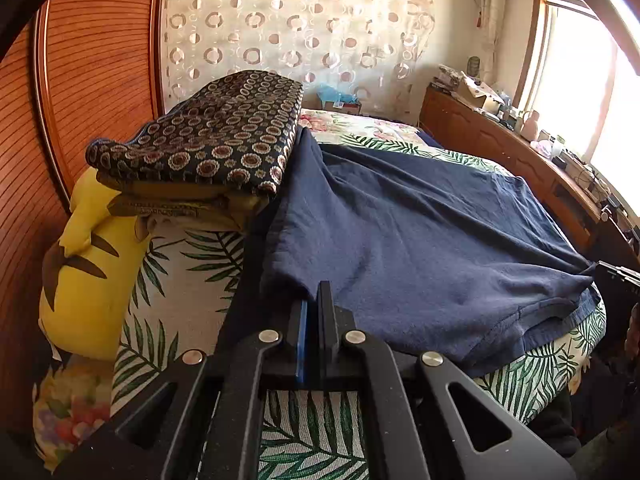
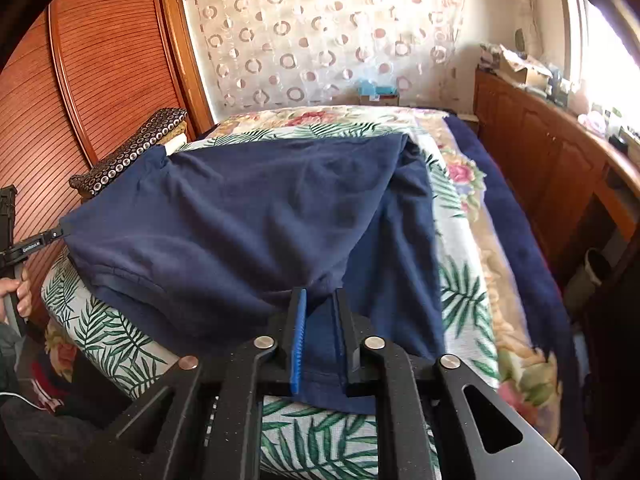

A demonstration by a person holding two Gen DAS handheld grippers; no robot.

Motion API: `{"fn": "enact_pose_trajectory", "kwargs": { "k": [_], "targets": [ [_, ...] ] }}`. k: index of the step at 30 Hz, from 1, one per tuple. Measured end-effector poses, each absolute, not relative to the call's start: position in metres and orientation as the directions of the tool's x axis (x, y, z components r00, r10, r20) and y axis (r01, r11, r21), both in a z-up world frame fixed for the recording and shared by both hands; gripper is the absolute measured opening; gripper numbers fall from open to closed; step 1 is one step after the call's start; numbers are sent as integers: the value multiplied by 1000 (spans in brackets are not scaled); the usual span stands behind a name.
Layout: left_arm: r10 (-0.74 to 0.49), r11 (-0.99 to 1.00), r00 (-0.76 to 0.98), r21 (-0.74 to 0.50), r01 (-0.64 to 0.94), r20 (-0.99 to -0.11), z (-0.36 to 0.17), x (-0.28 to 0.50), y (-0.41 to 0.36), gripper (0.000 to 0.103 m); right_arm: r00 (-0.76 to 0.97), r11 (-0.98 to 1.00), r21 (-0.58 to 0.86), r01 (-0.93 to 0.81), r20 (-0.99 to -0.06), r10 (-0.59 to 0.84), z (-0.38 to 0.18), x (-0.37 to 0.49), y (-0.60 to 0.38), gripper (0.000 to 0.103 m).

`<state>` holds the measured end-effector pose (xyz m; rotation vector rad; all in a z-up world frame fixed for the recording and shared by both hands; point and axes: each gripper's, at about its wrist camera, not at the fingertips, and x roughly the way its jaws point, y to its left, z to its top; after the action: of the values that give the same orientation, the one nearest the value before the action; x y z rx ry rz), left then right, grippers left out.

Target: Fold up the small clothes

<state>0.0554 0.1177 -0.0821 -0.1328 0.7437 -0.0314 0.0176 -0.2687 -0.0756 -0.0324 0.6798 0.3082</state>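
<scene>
A navy blue garment (image 2: 256,216), soft and creased, lies doubled over on the leaf-print bedspread (image 2: 116,332), its stitched hem nearest the bed's foot edge; beside it sits a stack of folded patterned cloth (image 1: 212,136) with a yellow plush toy (image 1: 88,264) below. The left tool (image 1: 314,300) is clenched on one hem corner. The right tool (image 2: 320,312) stands slightly parted, cloth lying loose between its pads.

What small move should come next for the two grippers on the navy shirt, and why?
Probably open the left gripper too: the navy shirt lies doubled on the bed, the right gripper stands open, while the left pinches a corner.
</scene>
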Motion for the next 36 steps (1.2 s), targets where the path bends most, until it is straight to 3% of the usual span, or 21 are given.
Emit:
{"fn": "enact_pose_trajectory", "kwargs": {
  "k": [2,7,18,20,22,24,36],
  "targets": [
    [-72,992,743,-128,-19,-665,-79,53,118,35,743,958,61,-279,-618,256,-75,12,-273,22],
    [-78,987,749,-158,-37,-658,-74,54,125,74,754,974,44,-221,-626,199,-79,11,-290,23],
    [-31,989,713,-125,-81,-701,-90,64,130,76,767,971,2,-240,-612,191,-72,10,-269,23],
    [-18,990,710,-113,-87,-704,-92,64,129,76,762,961,-4,-277,-611,217,-72,13,-259,30],
    [-13,990,708,-109,-91,-706,-94,63,129,76,757,950,-13,-312,-608,241,-72,15,-243,44],
    [-11,990,706,-109,-94,-708,-95,62,130,76,751,941,-26,-338,-610,253,-75,18,-228,48],
    [-3,989,691,-105,-105,-723,-104,62,133,76,684,901,-72,-428,-678,270,-107,39,-169,49]
  ]
}}
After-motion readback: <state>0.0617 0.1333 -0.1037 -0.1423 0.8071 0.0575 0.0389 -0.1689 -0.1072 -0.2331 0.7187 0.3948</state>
